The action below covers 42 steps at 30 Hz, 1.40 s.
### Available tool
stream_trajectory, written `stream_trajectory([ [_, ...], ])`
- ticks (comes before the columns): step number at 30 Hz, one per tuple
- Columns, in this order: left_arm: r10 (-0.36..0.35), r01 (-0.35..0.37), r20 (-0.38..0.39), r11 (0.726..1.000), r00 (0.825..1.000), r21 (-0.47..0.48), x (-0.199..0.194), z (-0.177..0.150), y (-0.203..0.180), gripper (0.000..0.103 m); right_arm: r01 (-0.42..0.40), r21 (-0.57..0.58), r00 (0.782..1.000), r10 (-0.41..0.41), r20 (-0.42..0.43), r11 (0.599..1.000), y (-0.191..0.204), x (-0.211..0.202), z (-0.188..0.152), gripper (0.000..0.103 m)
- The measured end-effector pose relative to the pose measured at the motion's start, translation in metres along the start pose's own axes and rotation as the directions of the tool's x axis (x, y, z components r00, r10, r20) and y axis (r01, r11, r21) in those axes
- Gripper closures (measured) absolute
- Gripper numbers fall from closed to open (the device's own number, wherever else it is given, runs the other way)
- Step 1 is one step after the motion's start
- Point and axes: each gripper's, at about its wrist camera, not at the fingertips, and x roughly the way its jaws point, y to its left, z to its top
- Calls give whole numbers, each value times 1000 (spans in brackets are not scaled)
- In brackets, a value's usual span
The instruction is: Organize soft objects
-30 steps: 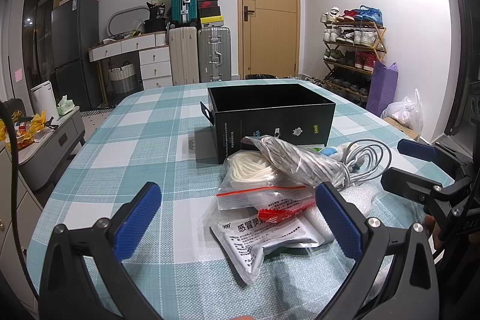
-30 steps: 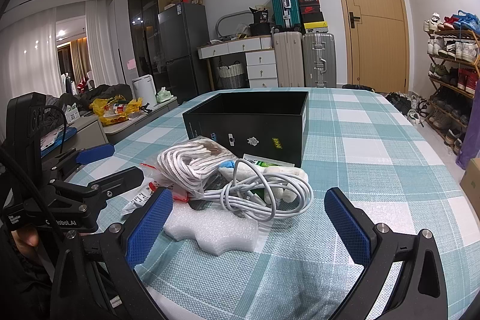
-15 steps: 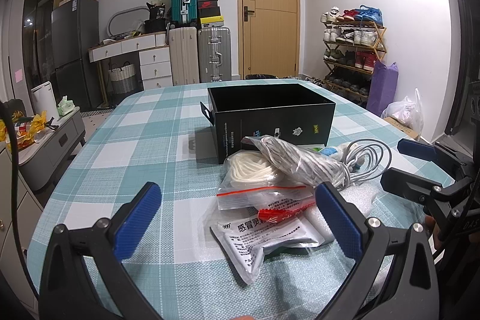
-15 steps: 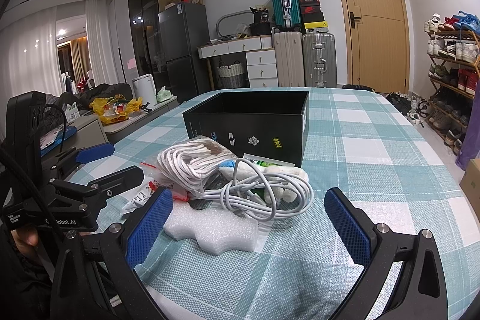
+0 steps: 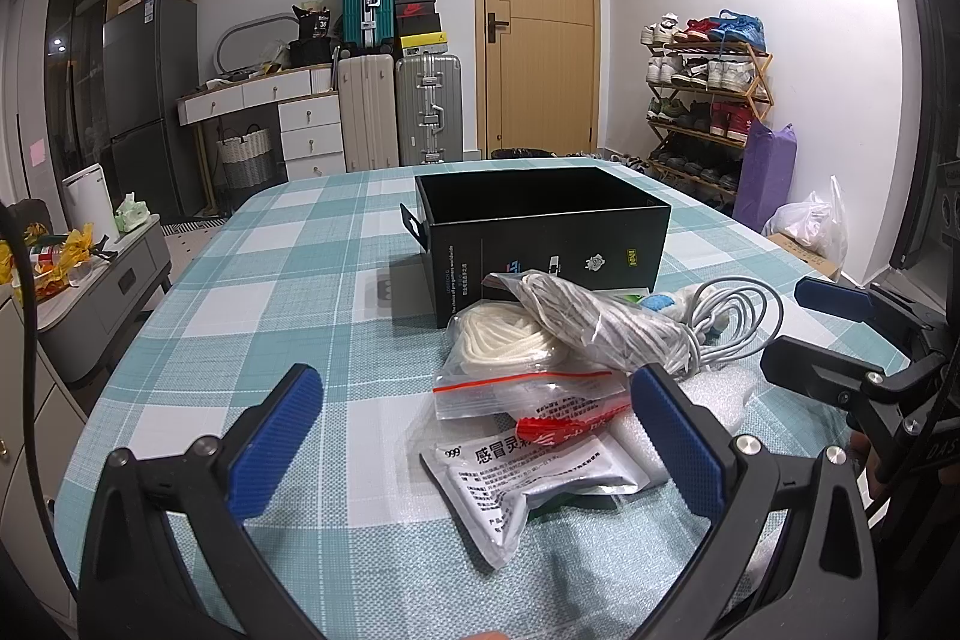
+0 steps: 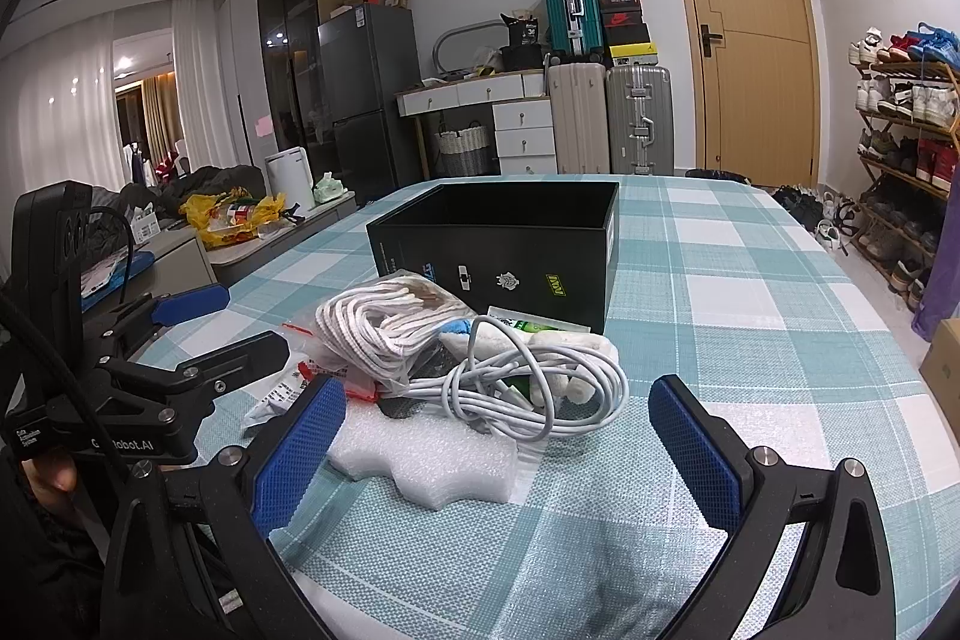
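Observation:
A pile of soft things lies on the checked tablecloth in front of an open black box point(image 5: 543, 226) point(image 6: 498, 244). It holds a bagged white rope point(image 5: 576, 322) point(image 6: 372, 322), a zip bag of cream cord point(image 5: 504, 346), a silver medicine sachet point(image 5: 528, 478), a coiled white cable point(image 5: 732, 322) point(image 6: 534, 388) and white foam point(image 6: 420, 460). My left gripper point(image 5: 480, 436) is open, close before the sachet. My right gripper point(image 6: 498, 454) is open, just before the foam.
The table point(image 5: 270, 292) drops off at left and right. Behind it stand suitcases point(image 5: 396, 112), a drawer unit point(image 5: 300, 124), a fridge point(image 5: 150, 100), a door point(image 5: 537, 28) and a shoe rack point(image 5: 708, 100). A low cabinet point(image 5: 102, 280) stands at the left.

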Motion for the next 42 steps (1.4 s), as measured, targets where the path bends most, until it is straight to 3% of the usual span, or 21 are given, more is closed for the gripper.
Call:
stream_trajectory([
  [23, 0, 0, -1, 1000, 1000, -4, -4, 0, 0, 0, 39, -4, 999, -39, -11, 999, 1, -1, 5, 0],
  [39, -55, 54, -70, 998, 996, -19, 1, -8, 2, 0, -20, -1, 979, 19, -204, 1000, 13, 27, -10, 1],
  [42, -62, 60, -81, 998, 995, -26, 4, -9, 4, 0, -18, -2, 974, 17, -225, 1000, 13, 31, -13, 9],
])
